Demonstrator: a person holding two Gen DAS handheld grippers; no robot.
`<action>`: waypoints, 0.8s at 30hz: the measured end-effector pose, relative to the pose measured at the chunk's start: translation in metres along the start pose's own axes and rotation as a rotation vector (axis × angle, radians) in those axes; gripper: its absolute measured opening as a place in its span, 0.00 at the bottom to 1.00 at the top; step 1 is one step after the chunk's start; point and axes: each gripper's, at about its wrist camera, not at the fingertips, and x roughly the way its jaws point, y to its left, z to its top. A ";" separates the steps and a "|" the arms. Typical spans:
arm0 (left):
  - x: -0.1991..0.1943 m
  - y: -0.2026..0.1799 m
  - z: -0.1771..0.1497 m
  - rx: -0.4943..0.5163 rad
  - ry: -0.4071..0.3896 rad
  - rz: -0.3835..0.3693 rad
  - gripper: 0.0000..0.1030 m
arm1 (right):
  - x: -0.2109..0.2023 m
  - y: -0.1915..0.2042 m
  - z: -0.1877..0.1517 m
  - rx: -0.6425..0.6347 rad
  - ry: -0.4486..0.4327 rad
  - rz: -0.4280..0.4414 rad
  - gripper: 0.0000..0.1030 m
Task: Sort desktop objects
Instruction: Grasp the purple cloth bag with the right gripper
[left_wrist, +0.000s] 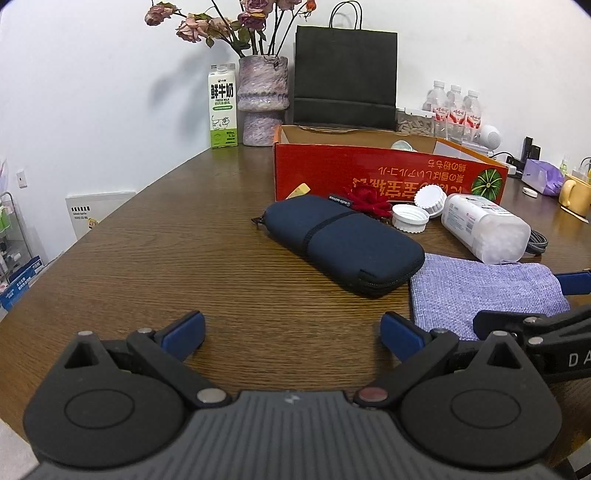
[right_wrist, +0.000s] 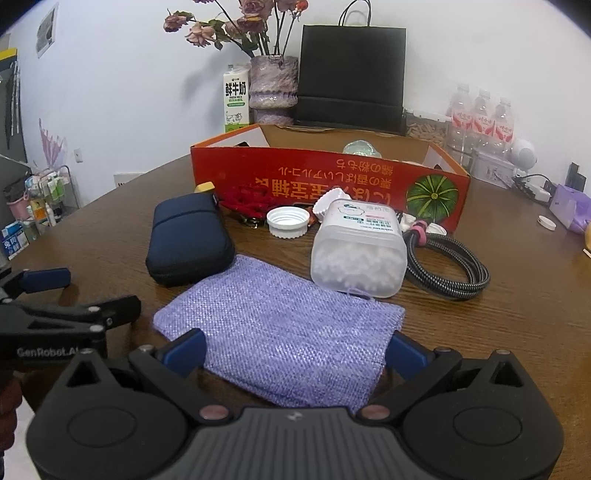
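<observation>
A red cardboard box (left_wrist: 369, 177) (right_wrist: 295, 173) stands open at the back of the wooden table. In front of it lie a dark blue zip case (left_wrist: 343, 243) (right_wrist: 188, 236), a lilac woven pouch (left_wrist: 487, 295) (right_wrist: 280, 328), a clear tub of cotton swabs (left_wrist: 484, 227) (right_wrist: 358, 251), white lids (left_wrist: 410, 218) (right_wrist: 288, 221), a red fabric flower (left_wrist: 369, 199) (right_wrist: 247, 203) and a braided cable (right_wrist: 447, 266). My left gripper (left_wrist: 291, 332) is open over bare table, short of the case. My right gripper (right_wrist: 295, 350) is open, its fingers either side of the pouch's near end.
A milk carton (left_wrist: 222, 107), a vase of dried roses (left_wrist: 262, 99), a black paper bag (left_wrist: 345, 77) and water bottles (left_wrist: 454, 107) line the back wall. A yellow mug (left_wrist: 574, 192) and a purple tissue pack (left_wrist: 543, 177) stand far right.
</observation>
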 end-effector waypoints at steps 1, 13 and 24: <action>0.000 0.000 0.000 0.000 0.000 0.000 1.00 | 0.001 0.000 0.000 0.003 0.002 0.002 1.00; -0.001 -0.001 -0.001 0.002 -0.006 0.000 1.00 | -0.009 0.003 -0.007 -0.028 -0.057 0.024 0.67; -0.002 -0.003 0.000 -0.003 0.005 0.008 1.00 | -0.021 0.002 -0.014 -0.033 -0.088 0.106 0.11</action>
